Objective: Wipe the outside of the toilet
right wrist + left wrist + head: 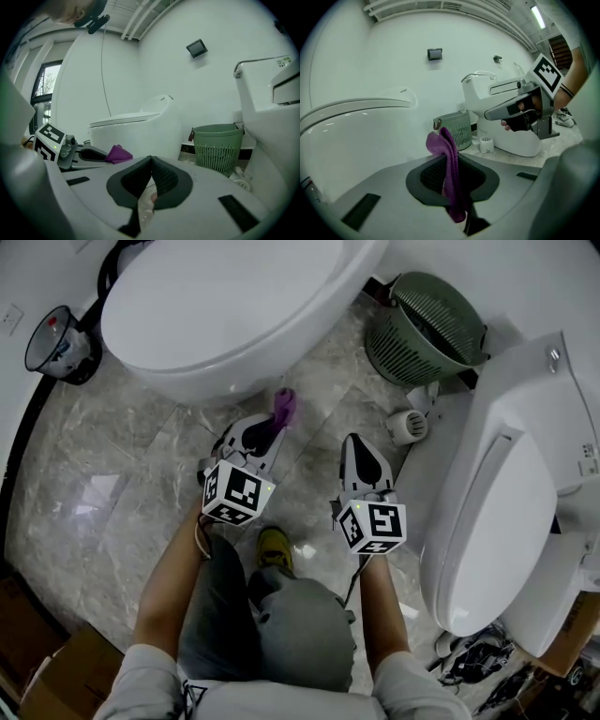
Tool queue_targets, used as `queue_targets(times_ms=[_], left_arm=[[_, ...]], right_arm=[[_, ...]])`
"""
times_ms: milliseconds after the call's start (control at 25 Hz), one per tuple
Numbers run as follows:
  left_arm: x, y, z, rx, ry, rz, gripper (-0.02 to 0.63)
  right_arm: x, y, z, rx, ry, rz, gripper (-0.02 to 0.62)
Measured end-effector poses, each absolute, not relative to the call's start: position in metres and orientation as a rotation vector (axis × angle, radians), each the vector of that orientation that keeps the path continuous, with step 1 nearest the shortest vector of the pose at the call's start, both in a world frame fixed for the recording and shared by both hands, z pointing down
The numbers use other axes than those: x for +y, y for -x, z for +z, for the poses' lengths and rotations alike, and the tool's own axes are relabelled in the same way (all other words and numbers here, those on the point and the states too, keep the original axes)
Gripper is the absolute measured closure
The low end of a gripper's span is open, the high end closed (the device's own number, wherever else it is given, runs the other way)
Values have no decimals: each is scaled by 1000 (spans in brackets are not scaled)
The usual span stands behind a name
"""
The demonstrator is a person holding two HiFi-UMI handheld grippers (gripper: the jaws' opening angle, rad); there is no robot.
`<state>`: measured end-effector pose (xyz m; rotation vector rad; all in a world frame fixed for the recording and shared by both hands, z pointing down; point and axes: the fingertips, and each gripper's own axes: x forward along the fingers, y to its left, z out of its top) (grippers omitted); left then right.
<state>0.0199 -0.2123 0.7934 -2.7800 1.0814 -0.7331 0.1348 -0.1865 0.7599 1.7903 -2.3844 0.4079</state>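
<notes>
A purple cloth [283, 408] [449, 173] [118, 153] is pinched in my left gripper [270, 427] [449, 180], which is shut on it and held just in front of the white toilet [225, 310] [356, 140] [136, 131] at the upper left. The cloth's free end stands up above the jaws, close to the toilet bowl's curved outside; whether it touches is unclear. My right gripper [359, 457] [151, 185] hangs beside it over the floor, shut with nothing between its pads. A second white toilet [497, 512] [506, 117] stands at the right.
A green slatted waste basket [422, 329] [454, 129] [217, 145] stands between the two toilets, with a small white brush holder [408, 426] [486, 144] in front of it. The floor is grey marble tile [103, 493]. My knee and yellow shoe [274, 549] are below the grippers. Cardboard boxes [56, 671] lie lower left.
</notes>
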Motion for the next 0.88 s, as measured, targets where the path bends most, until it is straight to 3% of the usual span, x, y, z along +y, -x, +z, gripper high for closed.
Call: queue_targets(times_ms=[440, 880], left_arm=[[-211, 49, 752, 1310, 2757, -712, 538], [-208, 92, 680, 1385, 2759, -848, 538]], right_arm=[[-187, -99, 719, -2435, -1723, 416, 588], [-197, -79, 623, -2449, -1613, 446, 588]])
